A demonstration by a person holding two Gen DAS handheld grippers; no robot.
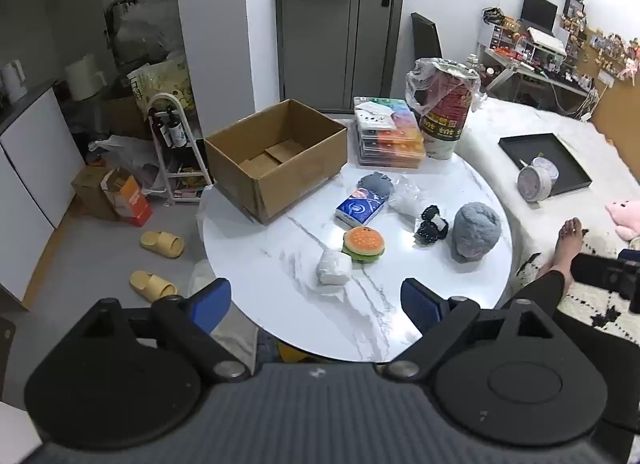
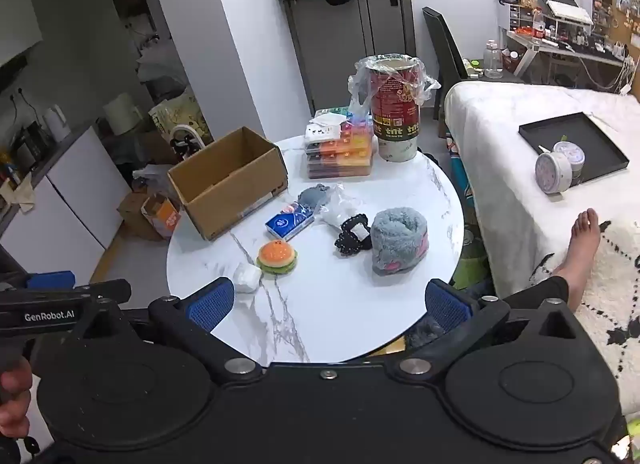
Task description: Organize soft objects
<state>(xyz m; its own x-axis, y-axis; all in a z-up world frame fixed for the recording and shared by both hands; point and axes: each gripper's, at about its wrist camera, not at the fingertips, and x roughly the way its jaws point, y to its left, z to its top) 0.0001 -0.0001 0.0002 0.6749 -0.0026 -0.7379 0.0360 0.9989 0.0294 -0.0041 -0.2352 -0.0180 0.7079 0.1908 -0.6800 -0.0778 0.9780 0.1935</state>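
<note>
On the round marble table (image 1: 304,312) (image 2: 344,316) lie a burger-shaped plush (image 1: 363,244) (image 2: 277,257), a white soft wad (image 1: 334,269) (image 2: 247,278), a blue tissue pack (image 1: 360,206) (image 2: 289,221), a grey fuzzy roll (image 1: 476,230) (image 2: 399,238), a black scrunchie (image 1: 430,225) (image 2: 352,238), a small grey plush (image 1: 375,183) (image 2: 314,196) and a white plastic-wrapped item (image 1: 408,200) (image 2: 340,208). An open, empty cardboard box (image 1: 276,152) (image 2: 228,180) stands at the back left. My left gripper (image 1: 316,302) and right gripper (image 2: 328,302) are open and empty above the table's near edge.
A stack of coloured plastic cases (image 1: 390,132) (image 2: 340,148) and a red tnt tub in a plastic bag (image 1: 444,108) (image 2: 394,104) stand at the table's back. A bed with a black tray (image 1: 548,162) (image 2: 576,144) lies right. A bare foot (image 2: 580,248) rests near it. Slippers (image 1: 160,260) lie on the floor to the left.
</note>
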